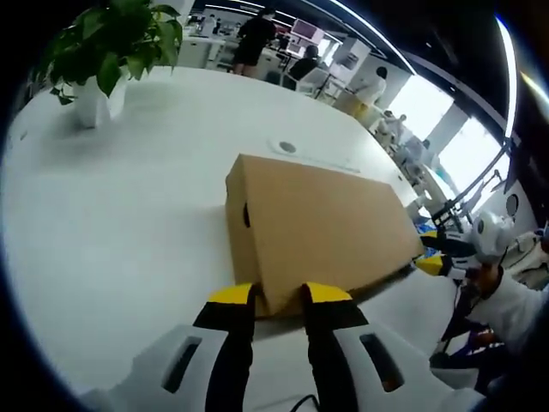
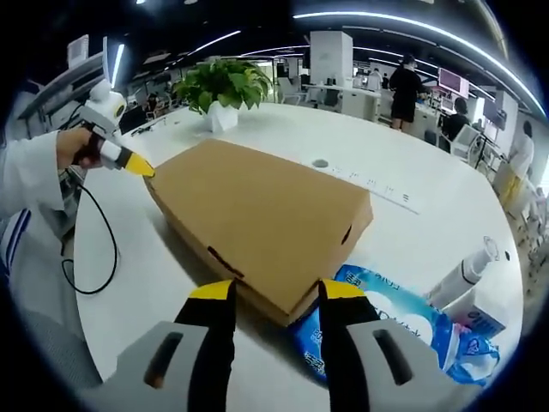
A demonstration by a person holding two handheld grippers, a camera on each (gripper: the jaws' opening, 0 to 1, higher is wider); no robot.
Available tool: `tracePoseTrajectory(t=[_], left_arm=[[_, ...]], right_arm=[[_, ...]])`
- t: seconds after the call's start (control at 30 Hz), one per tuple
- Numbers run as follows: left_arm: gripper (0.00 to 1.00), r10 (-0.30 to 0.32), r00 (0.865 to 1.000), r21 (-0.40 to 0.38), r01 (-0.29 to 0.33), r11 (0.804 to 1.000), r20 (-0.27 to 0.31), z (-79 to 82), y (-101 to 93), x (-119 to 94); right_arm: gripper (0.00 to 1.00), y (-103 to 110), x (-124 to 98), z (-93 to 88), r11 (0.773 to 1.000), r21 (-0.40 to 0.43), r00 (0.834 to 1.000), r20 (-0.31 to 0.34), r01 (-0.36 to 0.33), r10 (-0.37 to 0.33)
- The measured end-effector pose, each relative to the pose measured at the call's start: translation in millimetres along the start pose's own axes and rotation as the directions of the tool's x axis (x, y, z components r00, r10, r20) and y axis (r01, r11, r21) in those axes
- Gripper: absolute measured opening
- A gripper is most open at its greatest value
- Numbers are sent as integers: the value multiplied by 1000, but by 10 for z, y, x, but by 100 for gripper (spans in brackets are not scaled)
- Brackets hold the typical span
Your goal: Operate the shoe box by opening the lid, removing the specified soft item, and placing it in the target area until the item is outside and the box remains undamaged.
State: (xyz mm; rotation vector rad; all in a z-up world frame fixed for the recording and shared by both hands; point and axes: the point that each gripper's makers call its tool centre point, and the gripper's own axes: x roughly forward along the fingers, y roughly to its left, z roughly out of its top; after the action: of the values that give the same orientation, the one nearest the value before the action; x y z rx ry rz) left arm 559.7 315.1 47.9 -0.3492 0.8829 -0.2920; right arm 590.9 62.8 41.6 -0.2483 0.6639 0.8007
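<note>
Standing apart at both grippers, jaws framing a corner of the cardboard shoe box (image 1: 322, 227) on each side, with no clear clamping to tell. Reaching with the left gripper (image 1: 279, 294) at the near corner in the left gripper view, yellow tips sitting just beside the box edge. Reaching with the right gripper (image 2: 277, 292) at the opposite corner in the right gripper view, tips again just beside the lid edge.

Lying near that corner, partly under the box, a blue and white soft plastic pack (image 2: 412, 330); standing and leaning just beyond it, a white bottle (image 2: 463, 275) and a small white carton (image 2: 480, 319). Standing well apart at the far part of the white table (image 1: 103, 232), a potted plant (image 1: 107, 51) in a white pot. Sitting in the table surface beyond the box, a round cable port (image 1: 287, 147). Trailing over the table edge, a black cable (image 2: 99, 249). Standing and sitting in the background among desks, several people.

Lying flat on the table, the box showing plain brown, lid down and closed, with a small dark slot in the side wall, no dents visible.
</note>
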Motion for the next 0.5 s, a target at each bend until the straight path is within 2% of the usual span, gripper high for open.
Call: tracePoseTrajectory(t=[0.27,0.33,0.43,0.5], left_arm=[[23,-9,1000,24,9,1000,8,3,-11,-11],[28,-21,1000,28,21,999,7,-11,-36,-12],[41,-15,999,54,13,998,41,-4,-56,-44],[45,-24,998,66,20,998,60,-8,-79,-75]], right_arm=[[34,-7,-9,-14,1000,-4,1000,-3,-1,1],[34,-17,-31,-30,1000,-1,1000,-2,4,-4],[39,-41,-93,-55,1000,21,1000,12,20,-20],[40,-38,-141,-101,999,28,1000,12,28,-28]])
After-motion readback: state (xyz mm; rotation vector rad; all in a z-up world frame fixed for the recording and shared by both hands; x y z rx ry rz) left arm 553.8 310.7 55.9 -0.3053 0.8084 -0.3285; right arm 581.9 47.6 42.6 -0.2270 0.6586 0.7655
